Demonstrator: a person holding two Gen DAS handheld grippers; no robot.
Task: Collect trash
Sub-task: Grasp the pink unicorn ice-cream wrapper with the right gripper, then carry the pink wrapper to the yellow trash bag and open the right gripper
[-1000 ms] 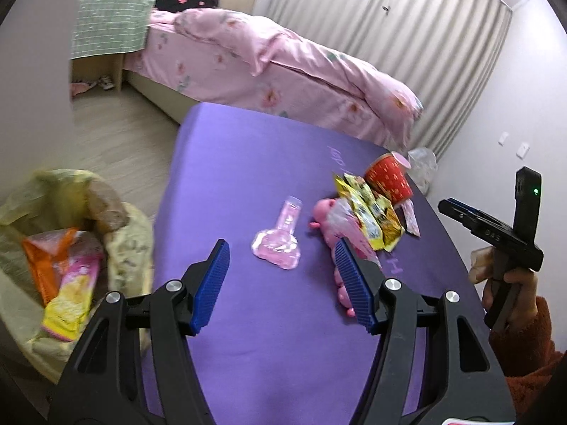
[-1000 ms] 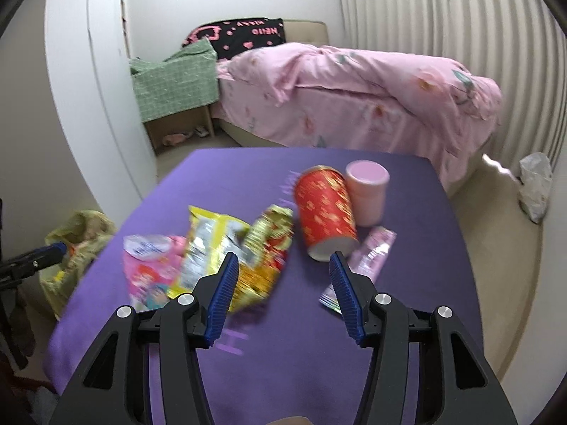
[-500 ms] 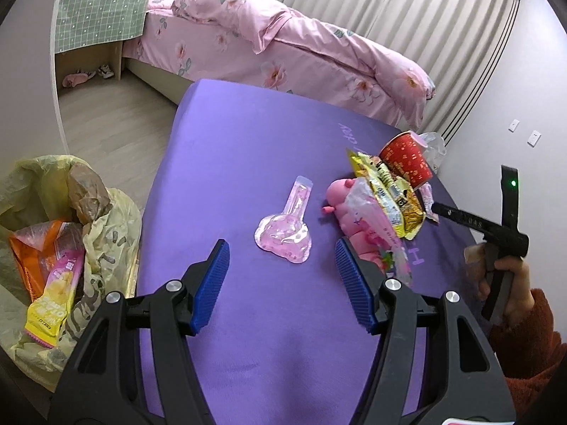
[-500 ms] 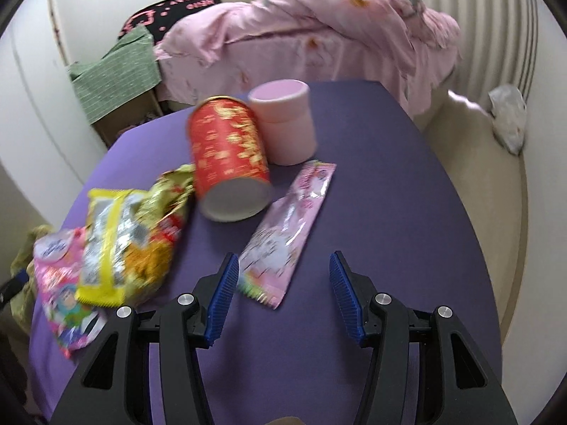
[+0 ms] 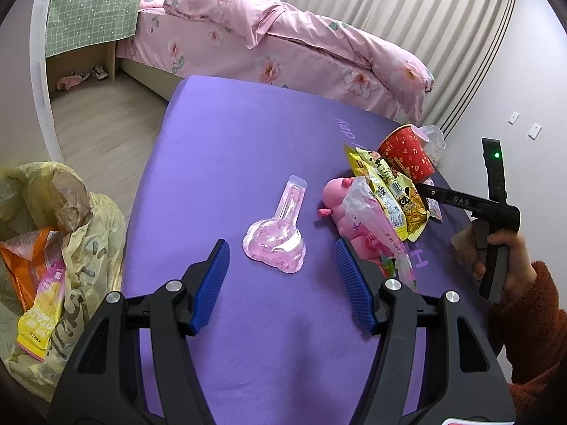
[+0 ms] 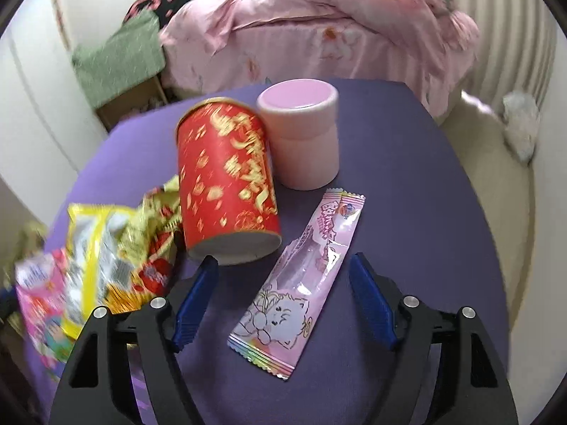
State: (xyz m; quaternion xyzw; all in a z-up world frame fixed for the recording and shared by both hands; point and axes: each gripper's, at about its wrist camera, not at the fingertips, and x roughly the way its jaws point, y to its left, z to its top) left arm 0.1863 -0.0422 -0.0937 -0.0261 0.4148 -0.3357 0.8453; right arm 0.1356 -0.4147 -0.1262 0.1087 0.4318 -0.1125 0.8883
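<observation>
Pink wrapper (image 6: 304, 283), judged light, thin and slippery, is framed between the opening, empty right hand-held gripper (image 6: 283, 294); its flat middle is best pinched.

- Purple table top (image 5: 226, 163): seen as matt, soft-looking covering, smooth, faintly printed with pale lettering.
- Clear pink blister shell (image 5: 274, 244): moulded plastic, glossy, see-through.
- Pink wrapper (image 6: 301, 283): glossy plastic film with iridescent crimped ends.
- Red cup (image 6: 226, 180): paper-like wall, satin sheen, gold print noted.
- Pink tub (image 6: 301, 134): matt, smooth, material not determined.
- Yellow snack bags (image 5: 389, 191): crinkled shiny foil film.
- Trash bag (image 5: 88, 219): thin yellowish plastic, wrinkled.
- Left gripper (image 5: 281, 279): matt black plastic arms, ribbed blue pads (image 5: 212, 279), metal screw heads.
- Bed quilt (image 5: 301, 46): soft pink floral cloth.
- Sleeve (image 5: 524, 326): fuzzy rust-coloured fabric.
</observation>
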